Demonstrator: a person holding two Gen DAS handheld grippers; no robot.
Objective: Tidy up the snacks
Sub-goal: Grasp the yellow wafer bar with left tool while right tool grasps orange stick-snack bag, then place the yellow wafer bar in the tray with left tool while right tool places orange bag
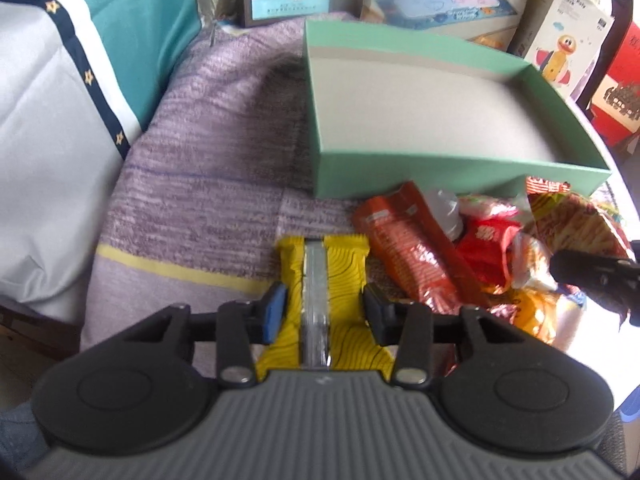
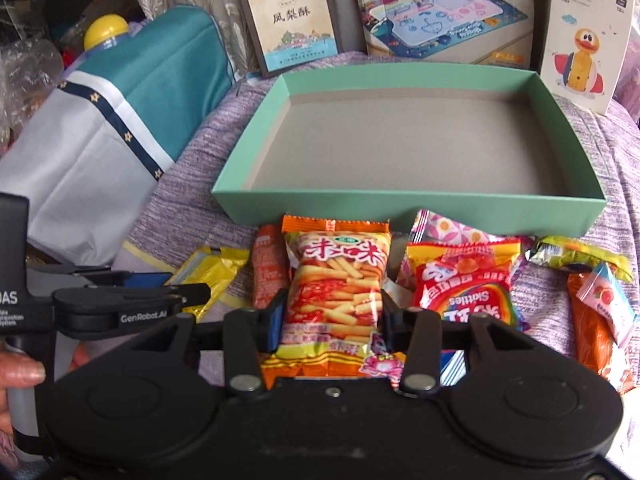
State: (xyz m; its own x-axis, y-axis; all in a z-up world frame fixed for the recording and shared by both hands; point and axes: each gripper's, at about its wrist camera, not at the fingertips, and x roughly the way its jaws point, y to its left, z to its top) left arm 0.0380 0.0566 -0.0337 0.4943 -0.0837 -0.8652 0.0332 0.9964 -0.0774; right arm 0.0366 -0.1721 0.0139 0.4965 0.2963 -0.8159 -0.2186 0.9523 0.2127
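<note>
The yellow packet (image 1: 320,280) sits clamped between the pads of the left claw (image 1: 325,312), just left of the snack pile on the purple blanket (image 1: 208,168). The right claw (image 2: 331,312) is clenched on the orange stick-snack bag (image 2: 335,280), beside a Skittles pack (image 2: 464,288). Behind both lies the open green box (image 2: 400,196), its grey floor bare. A blue-and-white pillow (image 2: 100,152) lies to the left.

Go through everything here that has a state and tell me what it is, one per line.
Green box: open, empty.
Left gripper: shut on yellow snack packet.
Right gripper: shut on fries snack bag.
Skittles bag: sealed, loose outside the box.
</note>
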